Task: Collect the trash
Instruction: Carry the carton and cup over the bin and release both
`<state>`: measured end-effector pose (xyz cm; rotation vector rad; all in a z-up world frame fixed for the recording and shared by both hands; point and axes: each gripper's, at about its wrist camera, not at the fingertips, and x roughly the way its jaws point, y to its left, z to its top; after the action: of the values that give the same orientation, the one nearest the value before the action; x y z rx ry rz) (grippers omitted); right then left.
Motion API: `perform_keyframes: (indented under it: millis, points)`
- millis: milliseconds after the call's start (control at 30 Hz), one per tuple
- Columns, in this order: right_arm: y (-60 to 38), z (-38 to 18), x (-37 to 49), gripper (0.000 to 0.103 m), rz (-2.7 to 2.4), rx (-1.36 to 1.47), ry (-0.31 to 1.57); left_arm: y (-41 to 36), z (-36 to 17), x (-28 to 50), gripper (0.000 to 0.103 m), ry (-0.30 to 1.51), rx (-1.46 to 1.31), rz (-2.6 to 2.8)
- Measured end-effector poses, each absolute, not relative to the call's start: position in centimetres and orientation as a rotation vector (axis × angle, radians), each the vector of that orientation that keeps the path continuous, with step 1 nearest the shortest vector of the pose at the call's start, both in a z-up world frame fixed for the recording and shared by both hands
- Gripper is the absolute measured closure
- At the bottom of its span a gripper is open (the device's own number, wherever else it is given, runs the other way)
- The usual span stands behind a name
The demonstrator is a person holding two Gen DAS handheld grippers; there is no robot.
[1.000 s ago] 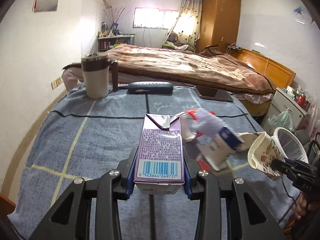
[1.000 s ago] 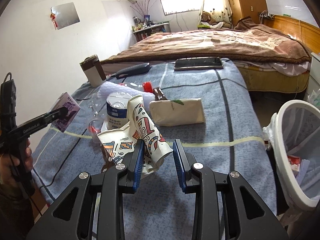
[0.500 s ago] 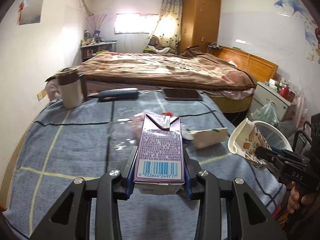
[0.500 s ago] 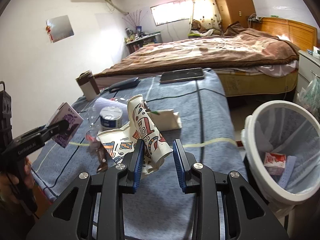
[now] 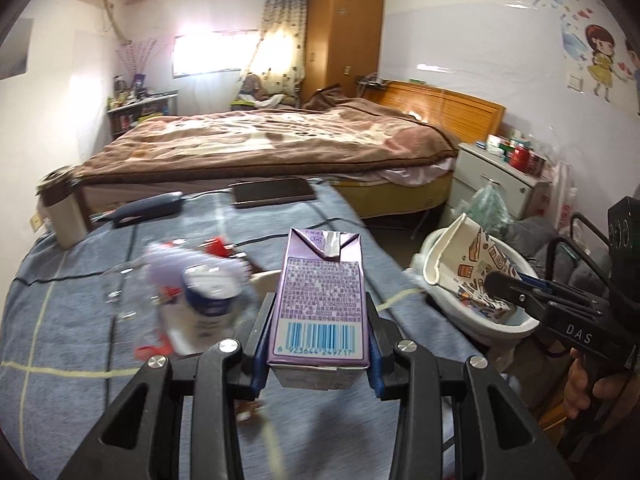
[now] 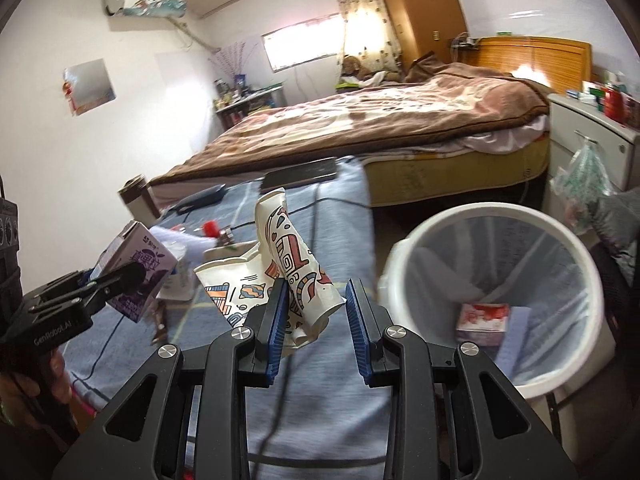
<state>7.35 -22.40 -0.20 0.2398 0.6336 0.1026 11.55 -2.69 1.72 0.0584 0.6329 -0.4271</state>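
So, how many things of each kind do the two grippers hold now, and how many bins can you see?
Drink carton: 1
Paper cup: 1
Bin: 1
Total: 3

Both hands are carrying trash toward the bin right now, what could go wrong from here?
1. The crushed paper cup touches mainly one finger of the right tool; it might slip out short of the white trash bin.
2. The left tool grips the purple drink carton low at its base, so it could tip.
3. Both tools may crowd each other at the bin rim.
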Motion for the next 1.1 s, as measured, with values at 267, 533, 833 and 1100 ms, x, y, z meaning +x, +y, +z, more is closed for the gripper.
perform_keyframes:
  millis: [267, 533, 833, 1100]
  points:
    - [-26.8, -0.1, 6.4, 0.071, 0.009, 0.258, 0.622, -9.0, 1.6, 11.7, 0.063, 0.632, 0.102, -0.486]
    - [-30.0, 0.1, 5.8, 0.071, -0.085, 0.251, 0.615, -15.0, 1.1, 11.7, 0.063, 0.646, 0.127, -0.578]
    - [-33.5, -1.6, 6.4, 0.071, -0.207, 0.239, 0.672, -20.3, -0.3, 12.1, 0.063, 0.700, 0.137, -0.671]
    - [-35.6, -3.1, 7.5, 0.071, -0.277, 0.208, 0.755, -23.7, -1.4, 12.8, 0.063, 0.736, 0.169, -0.691]
